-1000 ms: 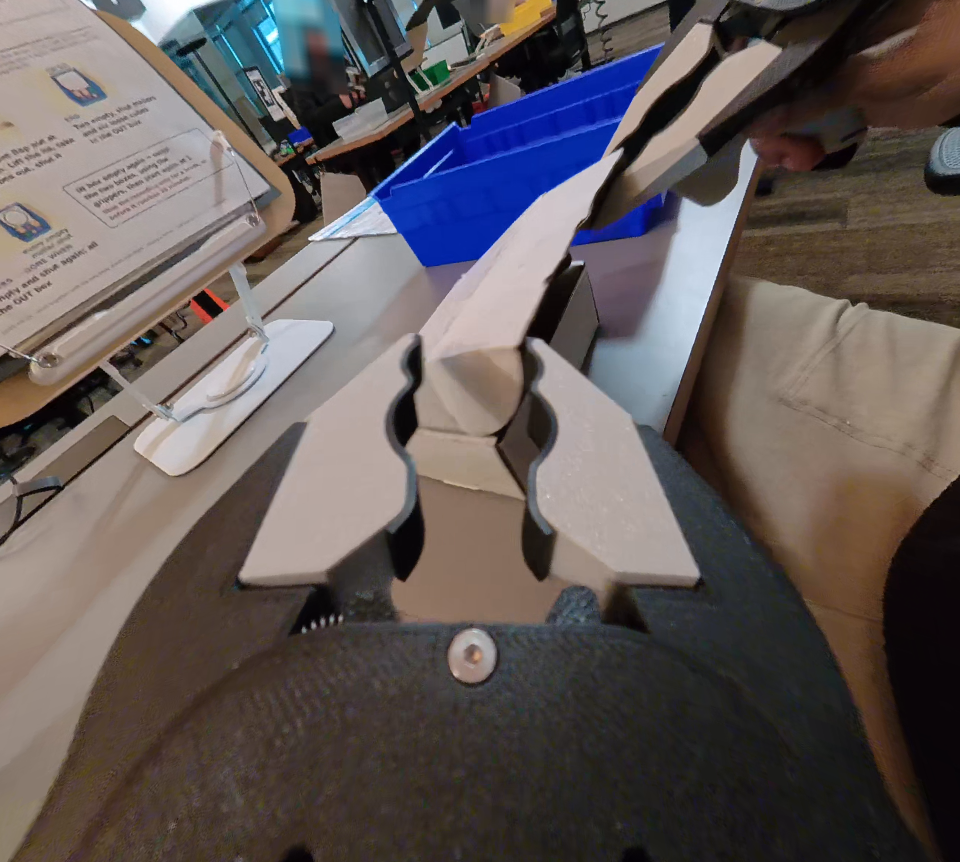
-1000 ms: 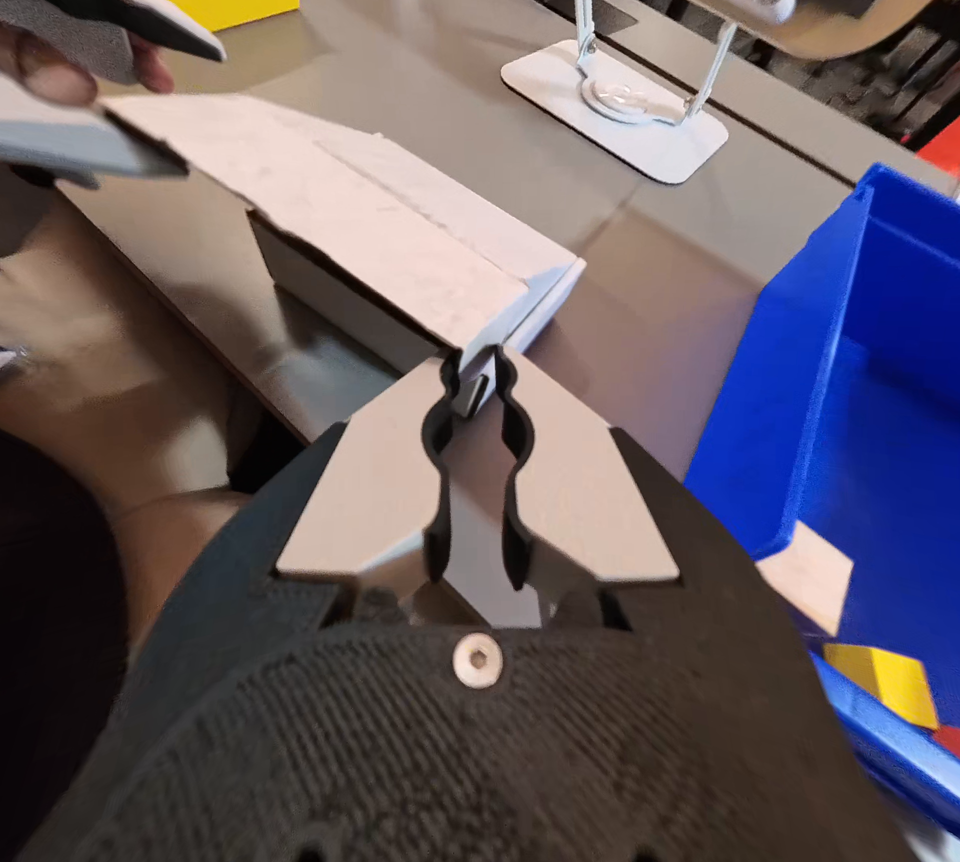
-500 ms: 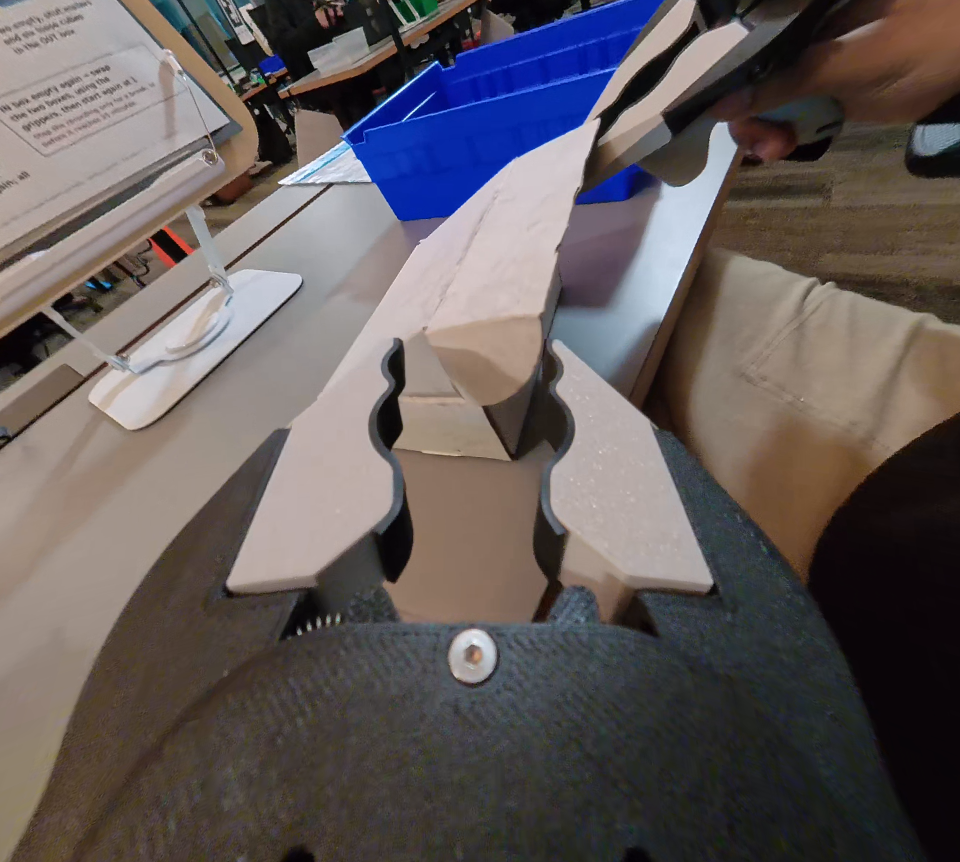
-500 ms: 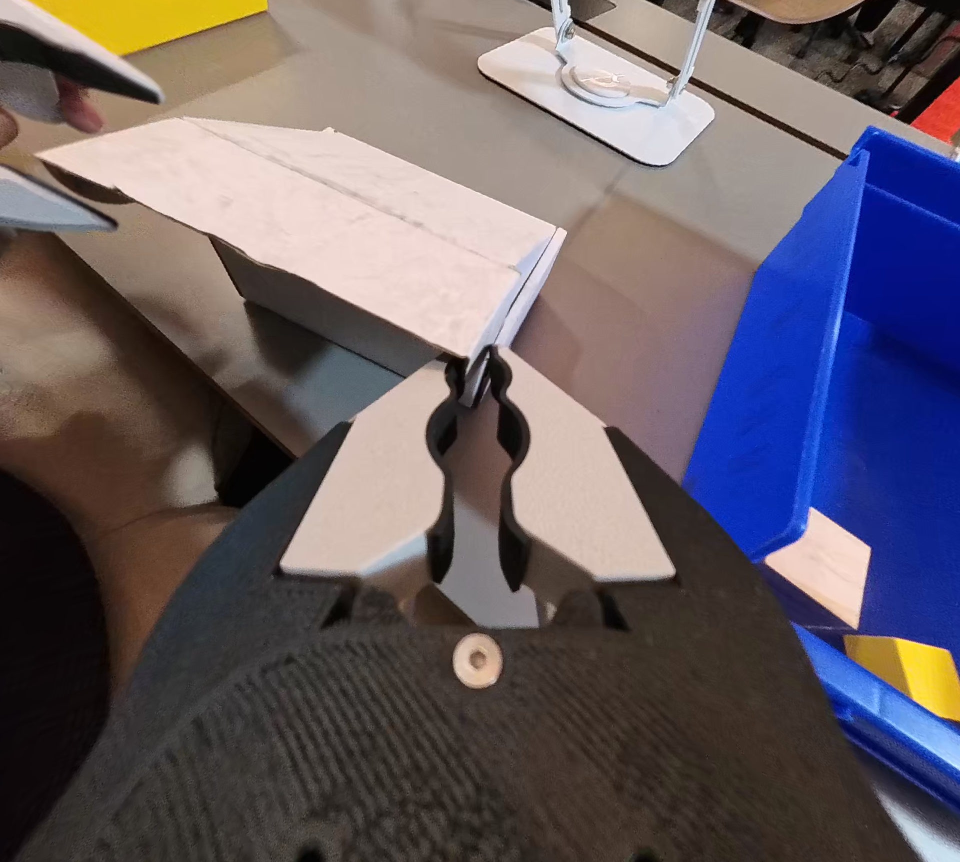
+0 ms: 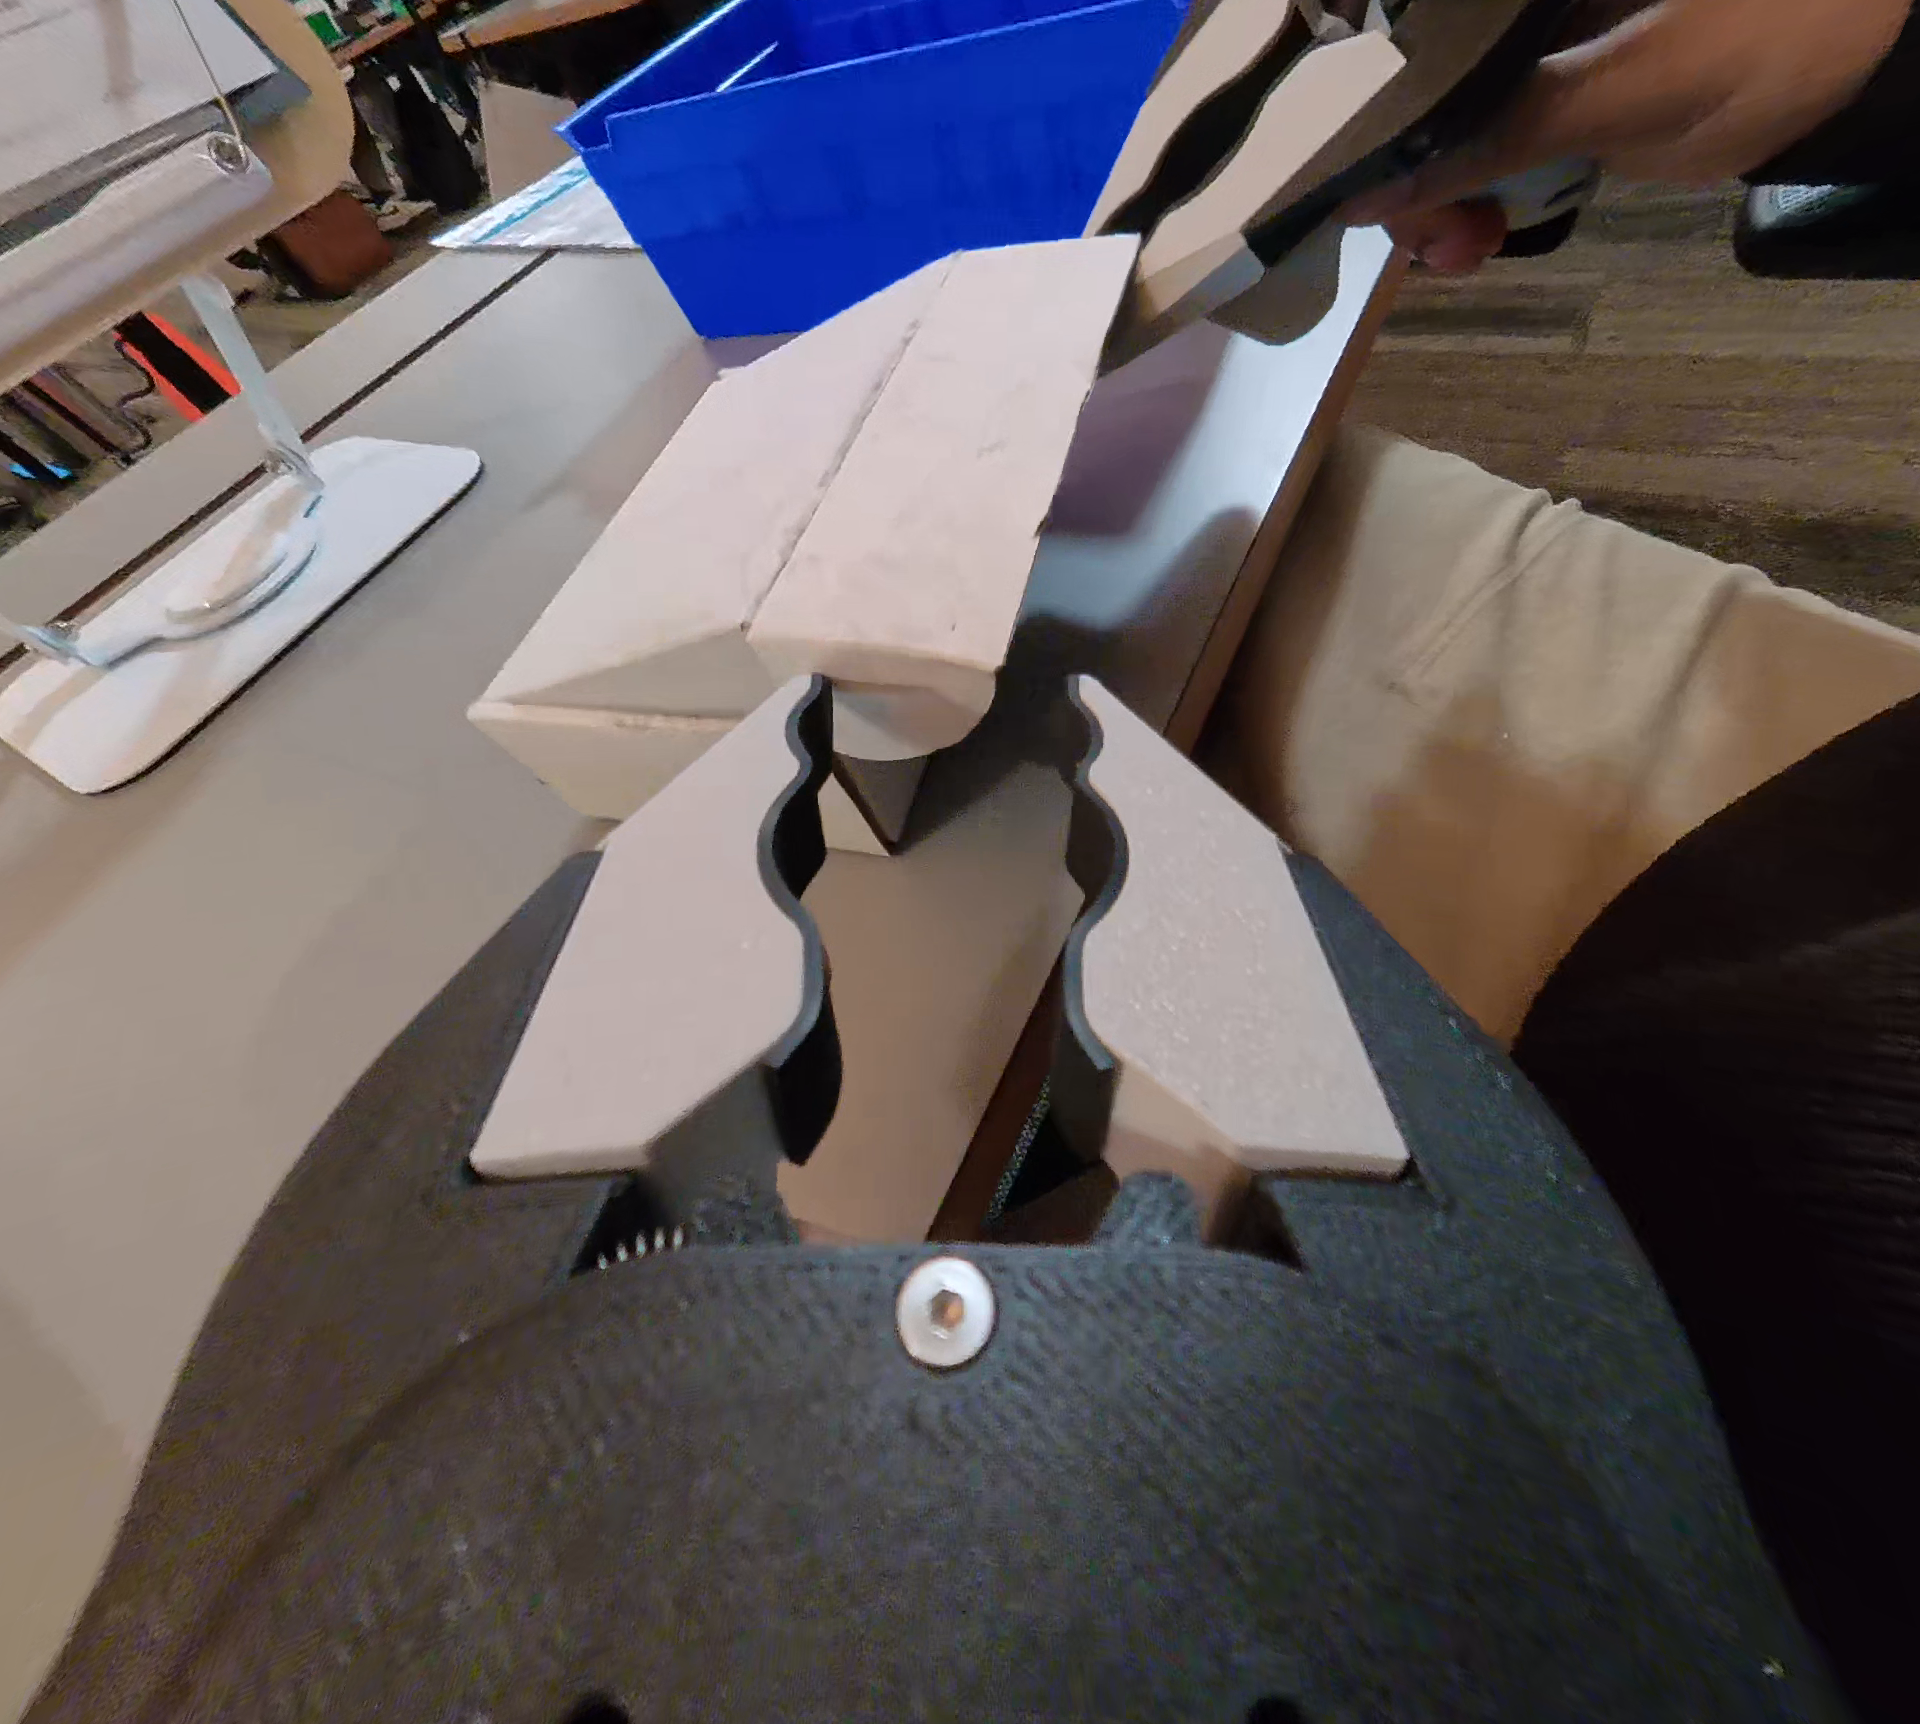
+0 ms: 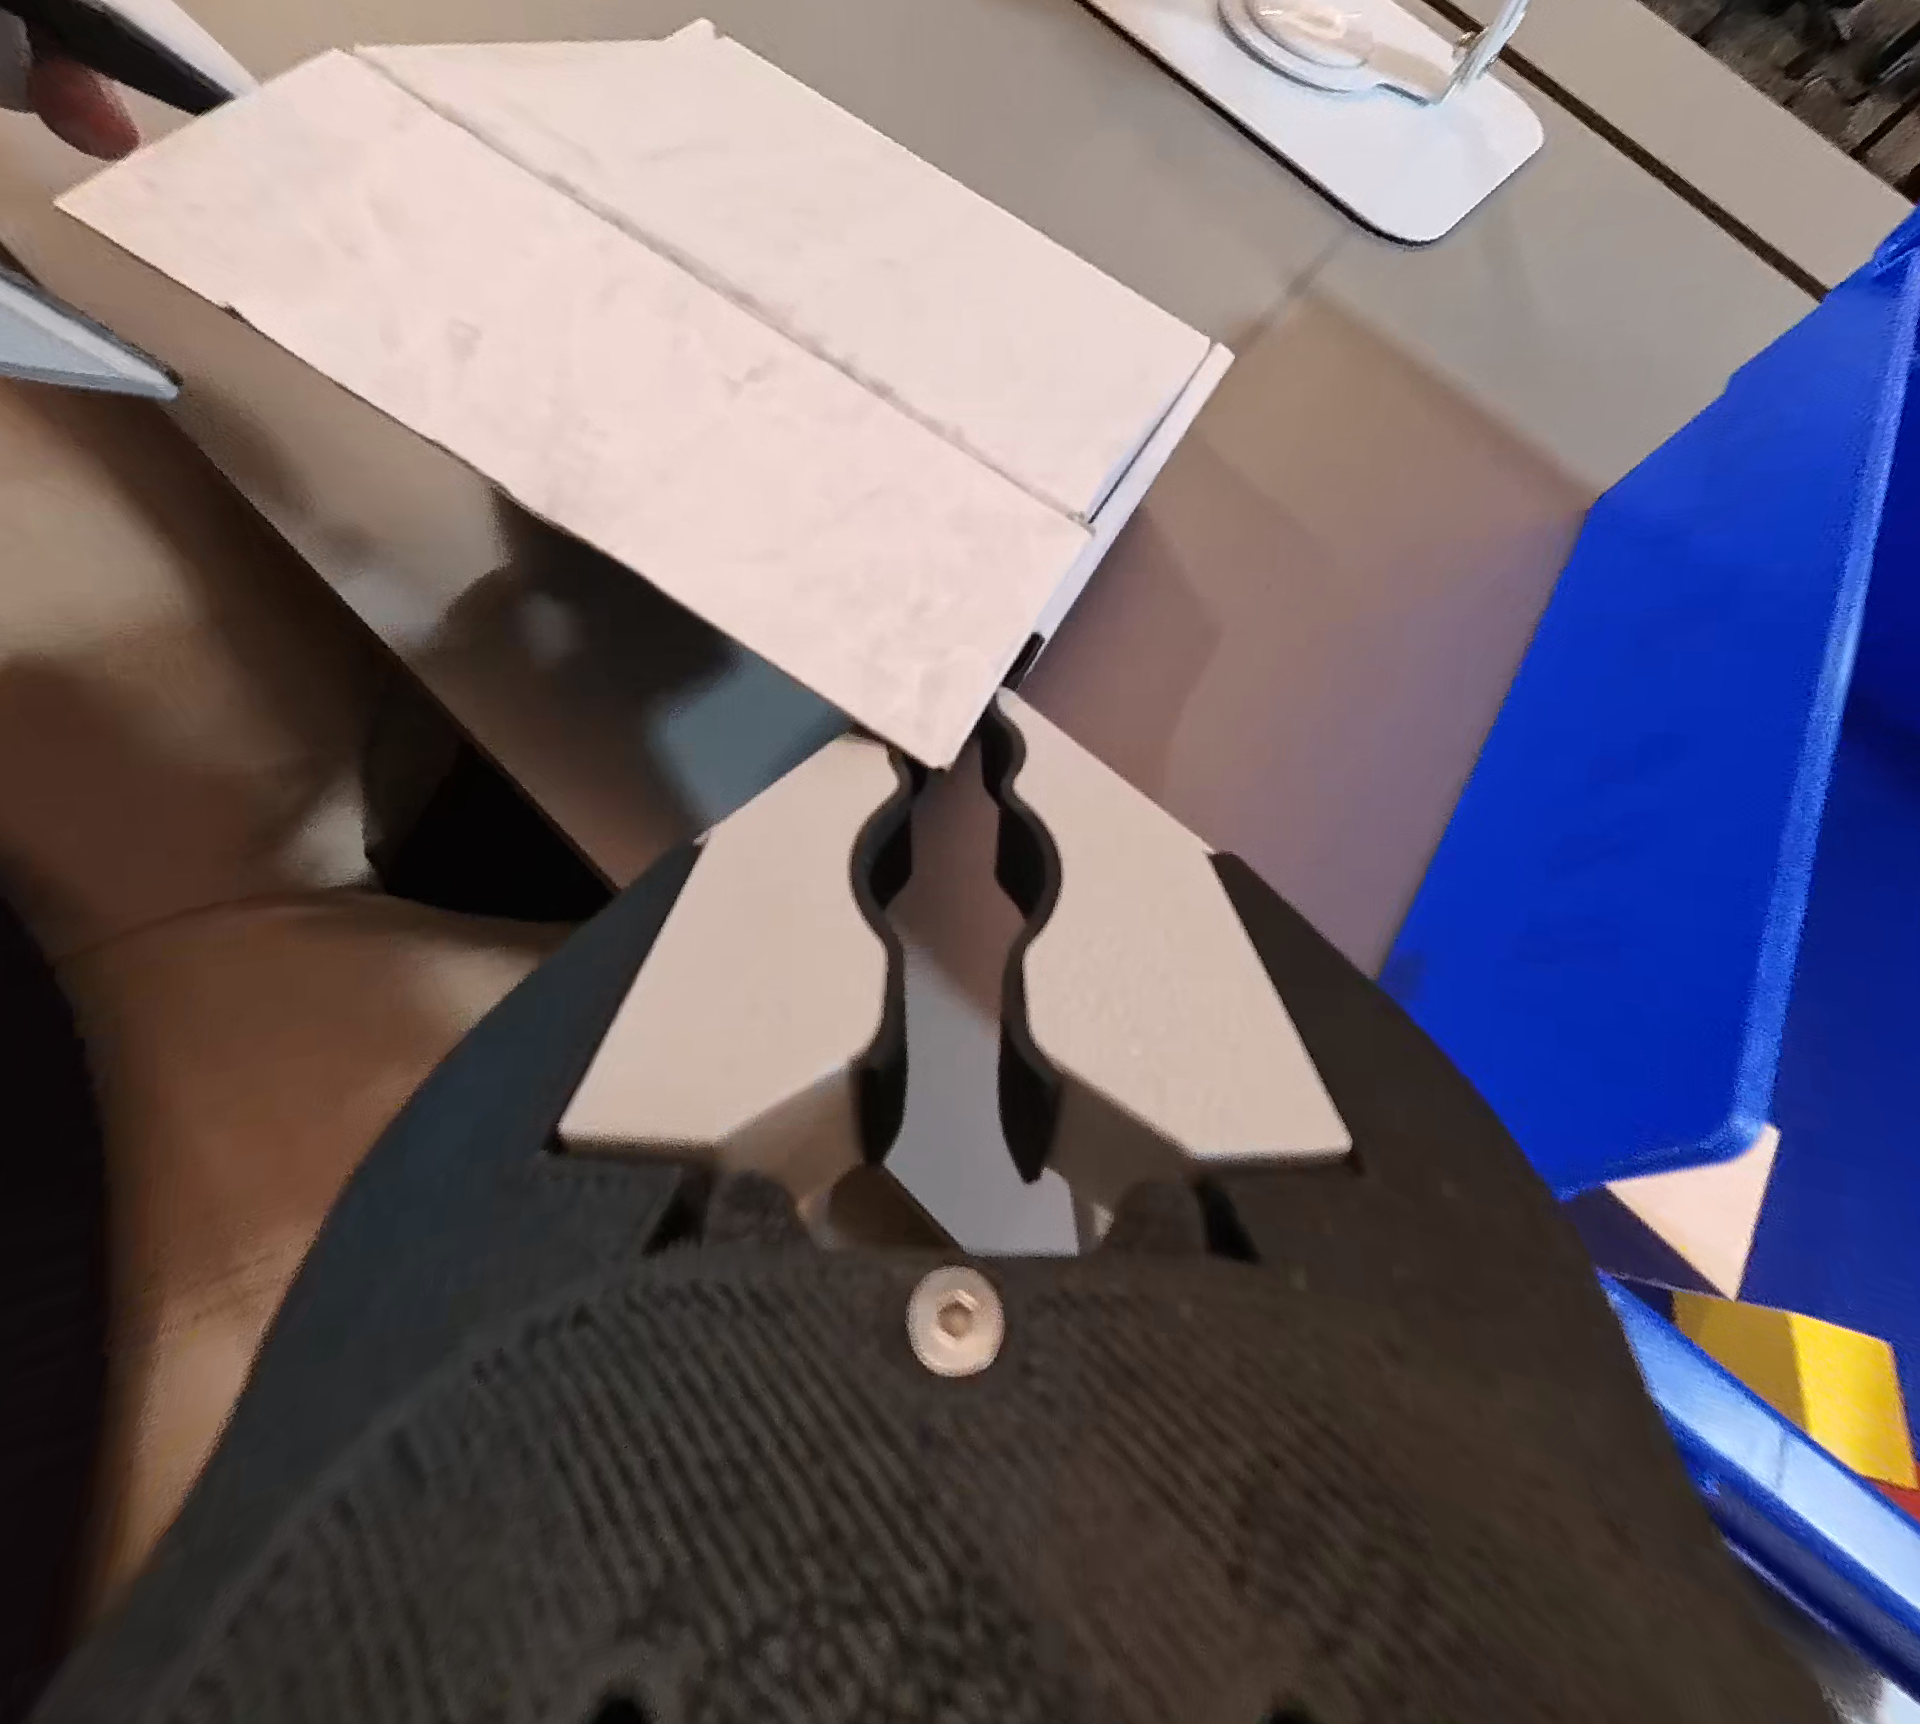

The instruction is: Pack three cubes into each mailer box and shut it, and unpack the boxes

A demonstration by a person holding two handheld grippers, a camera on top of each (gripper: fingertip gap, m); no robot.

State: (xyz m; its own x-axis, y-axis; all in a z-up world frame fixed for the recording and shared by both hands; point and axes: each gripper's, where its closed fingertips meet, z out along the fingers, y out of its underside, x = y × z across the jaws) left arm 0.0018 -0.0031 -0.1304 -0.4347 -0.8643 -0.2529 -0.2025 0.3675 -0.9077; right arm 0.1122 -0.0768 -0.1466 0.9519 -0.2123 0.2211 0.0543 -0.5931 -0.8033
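A white mailer box sits near the table's front edge, its lid down and the front flap jutting out toward the person. My left gripper is open, its fingers on either side of the flap's near rounded end without pinching it. My right gripper is shut on the flap's other corner; it also shows in the left wrist view. In the right wrist view the box lies ahead. A yellow cube and a wood-coloured cube lie in the blue bin.
The blue bin stands just past the box. A document stand's white base is on the table to the left, also seen in the right wrist view. The person's tan trouser leg is beside the table edge. My right fingertips sit around 15 cm from my left ones. From my right tips it is roughly 15 cm to the wood-coloured cube; from my left, 30 cm.
The lid has swung down from raised to lying on the box. My left gripper has opened and let go of the flap's end. My right gripper followed the flap corner down.
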